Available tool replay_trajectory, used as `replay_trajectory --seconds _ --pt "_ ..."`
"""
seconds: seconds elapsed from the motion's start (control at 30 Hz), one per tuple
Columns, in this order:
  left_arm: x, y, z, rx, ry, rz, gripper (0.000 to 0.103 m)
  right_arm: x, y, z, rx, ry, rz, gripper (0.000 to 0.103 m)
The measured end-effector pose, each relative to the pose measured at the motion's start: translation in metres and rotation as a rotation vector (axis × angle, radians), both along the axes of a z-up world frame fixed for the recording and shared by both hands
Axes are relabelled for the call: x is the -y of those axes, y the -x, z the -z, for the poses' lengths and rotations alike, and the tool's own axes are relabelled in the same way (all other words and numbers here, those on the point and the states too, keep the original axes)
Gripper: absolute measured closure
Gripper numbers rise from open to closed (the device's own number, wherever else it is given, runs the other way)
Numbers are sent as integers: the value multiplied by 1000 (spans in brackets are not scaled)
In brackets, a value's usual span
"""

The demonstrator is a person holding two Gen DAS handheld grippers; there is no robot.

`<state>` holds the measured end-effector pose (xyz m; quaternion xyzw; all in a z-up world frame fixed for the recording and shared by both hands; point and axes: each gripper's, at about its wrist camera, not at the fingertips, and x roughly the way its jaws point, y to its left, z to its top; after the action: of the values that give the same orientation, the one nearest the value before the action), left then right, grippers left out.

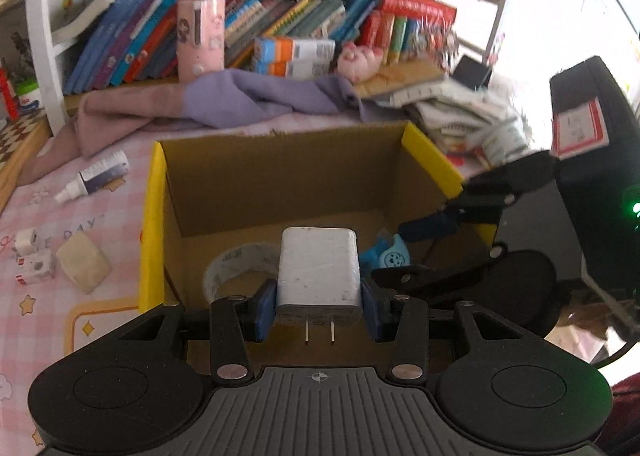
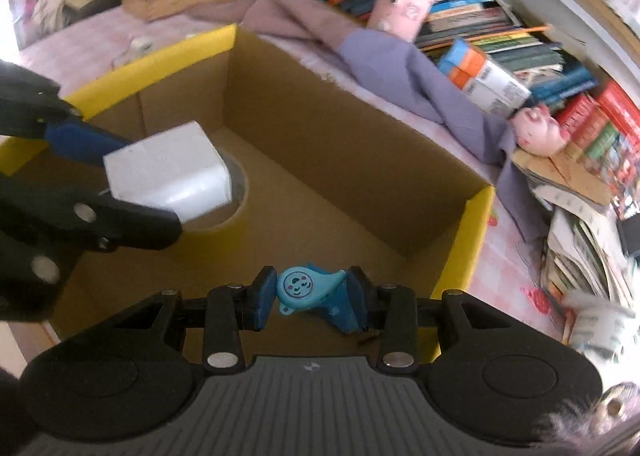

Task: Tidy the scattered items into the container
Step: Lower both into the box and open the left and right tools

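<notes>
A cardboard box with yellow rims stands on the pink cloth. My left gripper is shut on a white plug adapter, prongs toward the camera, held over the box. In the right wrist view the same adapter hangs at the left above a roll of tape on the box floor. My right gripper is shut on a small blue plastic toy with a smiling face, also over the box. That toy shows in the left wrist view beside the right gripper's fingers.
Left of the box lie a small spray bottle, a beige block and two small white cubes. A purple and mauve cloth lies behind the box, below shelves of books. Papers pile at the right.
</notes>
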<state>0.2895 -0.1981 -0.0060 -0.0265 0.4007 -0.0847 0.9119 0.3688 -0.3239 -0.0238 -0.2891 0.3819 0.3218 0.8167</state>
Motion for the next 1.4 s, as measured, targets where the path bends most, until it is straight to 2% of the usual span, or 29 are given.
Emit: replay_trajectory --seconds 0.17,0.37,0.63,0.7,0.77,0.87,0.93,0.97,1.07,1.17,1.23,1.4 --pt "3 -3 10 -39 -40 10 61 -13 2 11 -13 79 -100 66" --pt "1 -6 18 -71 -43 -1 61 -16 -9 15 -115 98 -121 66" --pt "3 -3 17 -43 -65 -23 61 -16 -12 15 -139 90 -101 66" --pt "3 -1 16 -23 -64 -33 61 -15 -11 14 -141 80 -100 64" --pt "1 3 12 3 -55 -49 59 -14 -12 13 -146 68 -96 56" --pt "0 10 4 41 -35 -71 52 -11 -12 9 -146 42 -88 48" --pt "-1 16 -2 73 -48 -108 31 -8 -11 4 -135 16 -80 48" --pt "-1 19 -5 92 -48 -119 30 -7 -10 2 -122 11 -71 49" --pt "-3 27 -15 120 -28 -132 29 1 -5 -8 -100 -42 -57 42" --pt "-3 38 -25 153 -35 -156 21 8 1 -20 -86 -106 -18 42" --pt "-3 46 -31 183 -50 -177 16 12 8 -28 -49 -144 -5 42" --pt "-11 67 -42 236 -78 -254 11 24 28 -49 48 -254 59 35"
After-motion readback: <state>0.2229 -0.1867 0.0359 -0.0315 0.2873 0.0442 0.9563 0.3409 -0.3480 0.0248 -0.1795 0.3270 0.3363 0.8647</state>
